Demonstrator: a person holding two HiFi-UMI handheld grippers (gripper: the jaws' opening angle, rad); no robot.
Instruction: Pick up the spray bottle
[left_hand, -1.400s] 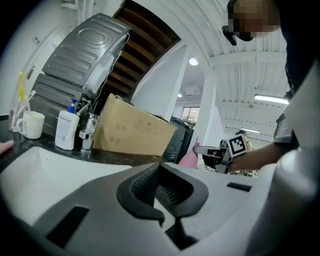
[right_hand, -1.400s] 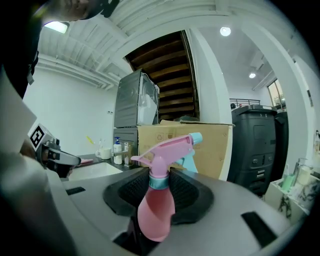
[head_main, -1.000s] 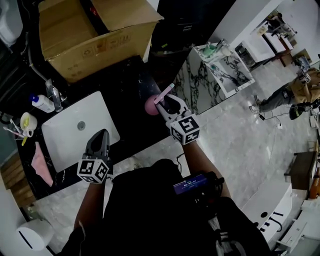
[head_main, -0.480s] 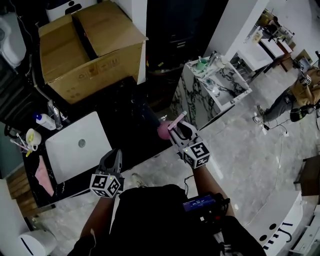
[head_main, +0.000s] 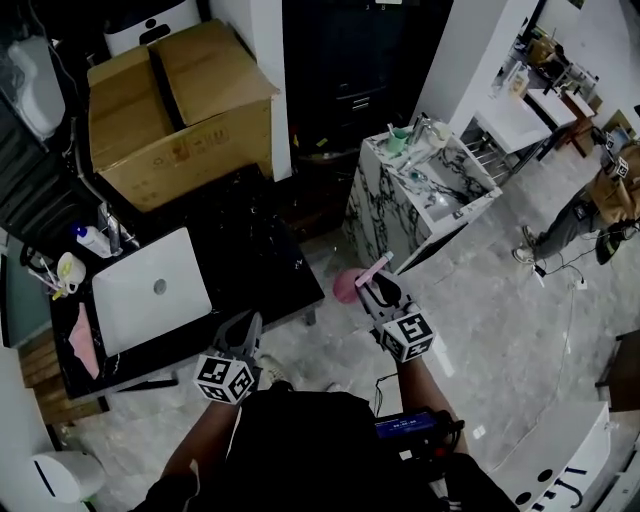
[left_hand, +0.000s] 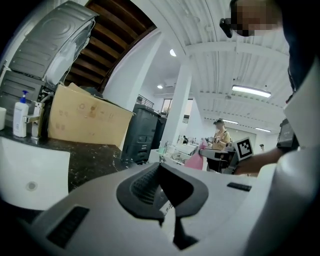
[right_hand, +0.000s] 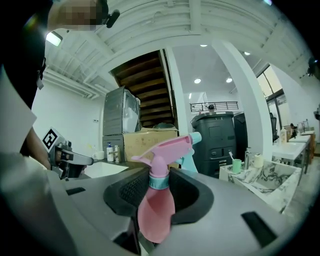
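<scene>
Pink spray bottle (head_main: 349, 285) noted in head view: it is carried in the right gripper (head_main: 374, 285), off the surface, just beside the corner of the black counter (head_main: 250, 250) and over pale floor. Left gripper (head_main: 244, 330) is held at the counter's front edge. White sink (head_main: 150, 290) and cardboard box (head_main: 170, 110) are set further back.

Left gripper view: jaws are drawn together, with nothing between them.

Right gripper view: jaws are clamped on the bottle's teal collar (right_hand: 159, 183), with the body hung below and the nozzle pointed right.
</scene>
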